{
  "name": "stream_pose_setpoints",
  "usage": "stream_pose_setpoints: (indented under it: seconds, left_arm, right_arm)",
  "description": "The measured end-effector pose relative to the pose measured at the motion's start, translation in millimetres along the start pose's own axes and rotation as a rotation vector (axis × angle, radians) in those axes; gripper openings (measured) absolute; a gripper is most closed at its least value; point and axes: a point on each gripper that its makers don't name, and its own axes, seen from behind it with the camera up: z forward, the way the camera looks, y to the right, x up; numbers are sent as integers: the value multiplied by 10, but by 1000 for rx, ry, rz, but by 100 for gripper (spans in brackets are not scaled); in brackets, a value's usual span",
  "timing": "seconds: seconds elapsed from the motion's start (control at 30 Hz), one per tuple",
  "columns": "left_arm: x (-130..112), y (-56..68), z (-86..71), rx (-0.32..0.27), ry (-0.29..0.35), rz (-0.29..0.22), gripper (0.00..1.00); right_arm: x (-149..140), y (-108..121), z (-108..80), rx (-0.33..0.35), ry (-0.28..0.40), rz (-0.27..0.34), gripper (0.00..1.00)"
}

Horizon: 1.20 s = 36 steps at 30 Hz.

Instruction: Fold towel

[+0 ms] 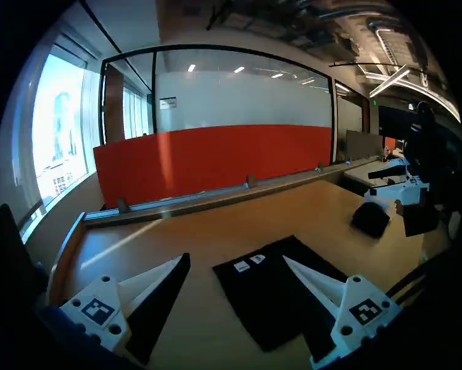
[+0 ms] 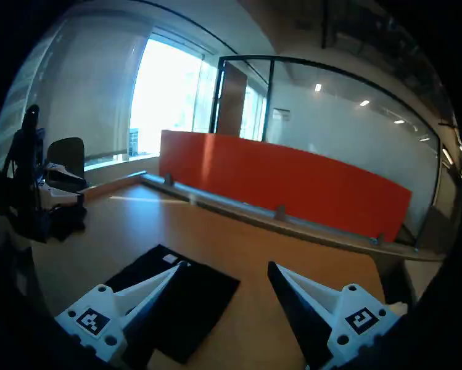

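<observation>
Wooden desk (image 1: 261, 209) bears a black towel (image 1: 268, 302), tags (image 1: 242, 266) unreadable; both hand-held grippers (image 1: 235, 257) (image 2: 227, 264) gape empty.

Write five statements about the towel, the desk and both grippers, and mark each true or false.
1. A black towel lies on the wooden desk. True.
2. The left gripper is shut on the towel. False: its fingers stand apart and grip nothing.
3. An orange partition stands along the desk's far edge. True.
4. The right gripper holds a corner of the towel. False: it is open, with nothing in its grip.
5. Small white tags show on the towel near one edge. True.
</observation>
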Motion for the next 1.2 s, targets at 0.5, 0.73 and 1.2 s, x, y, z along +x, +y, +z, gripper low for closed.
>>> stream_pose_setpoints:
  seconds: [0.5,0.73,1.2]
  left_arm:
    - [-713,199,103,-65,-138,50,100]
    - [-991,261,138,-92,-187,54,100]
    - [-1826,481,277,-159,-331,74,100]
  right_arm:
    - [-679,-242,127,89,-134,-25,100]
    - [-934,-297,170,107,-180,-27,100]
    - [-1724,-518,310,155,-296,-53,100]
